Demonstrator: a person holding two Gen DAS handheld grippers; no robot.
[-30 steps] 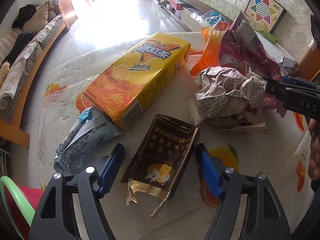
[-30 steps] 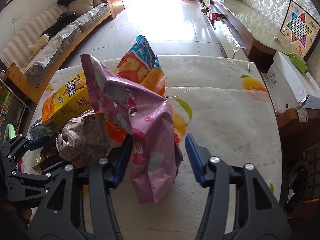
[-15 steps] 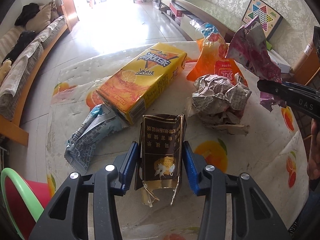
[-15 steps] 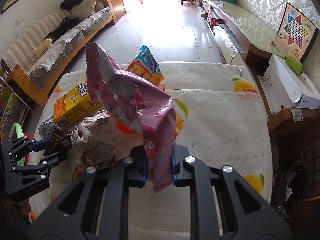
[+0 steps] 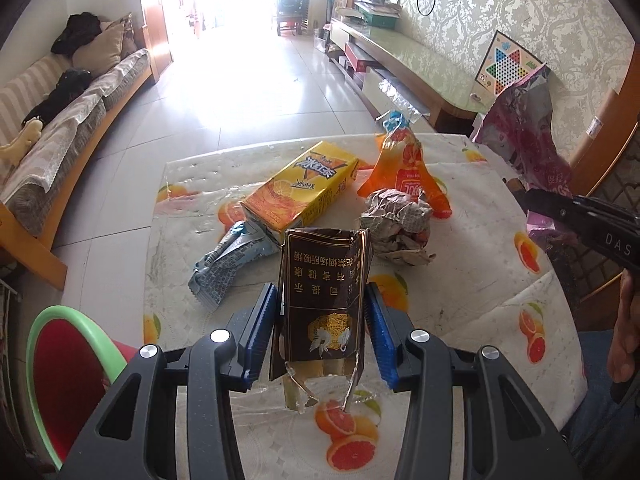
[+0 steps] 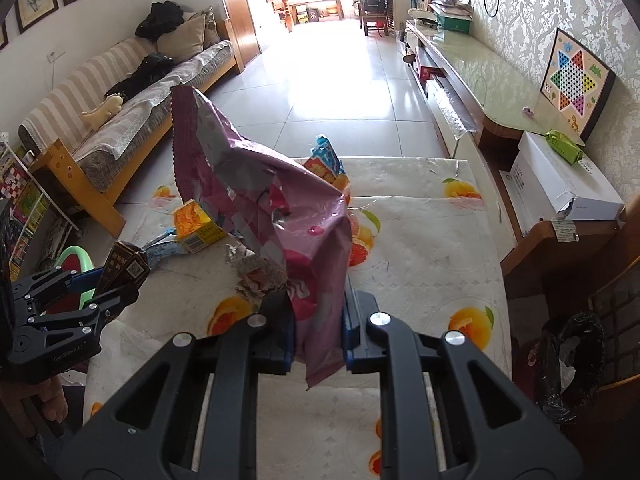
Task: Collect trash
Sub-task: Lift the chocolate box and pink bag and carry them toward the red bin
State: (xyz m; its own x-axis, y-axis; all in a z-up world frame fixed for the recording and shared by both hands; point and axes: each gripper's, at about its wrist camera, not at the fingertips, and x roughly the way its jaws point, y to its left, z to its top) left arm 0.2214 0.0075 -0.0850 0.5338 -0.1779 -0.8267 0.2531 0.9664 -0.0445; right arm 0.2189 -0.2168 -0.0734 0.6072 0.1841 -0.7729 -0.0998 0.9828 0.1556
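Left hand-held gripper (image 5: 320, 332) pinches a torn brown carton (image 5: 322, 300); right hand-held gripper (image 6: 318, 328) clamps a crumpled pink bag (image 6: 272, 216).

- The table (image 6: 432, 264) lies bare on its right half, open to a gripper.
- Yellow carton (image 5: 302, 190), orange bag (image 5: 404, 168), newspaper wad (image 5: 396, 224) and blue wrapper (image 5: 226, 266) crowd its left half.

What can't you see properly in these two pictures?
- Right wrist view: most of the crumpled newspaper ball and the orange snack bag are hidden behind the pink bag.
- Left wrist view: the pink bag's lower end is hidden behind the right tool.
- Left wrist view: the red bin with the green rim is cut off by the picture's edge.
- Right wrist view: what is inside the black bag is too dark to tell.
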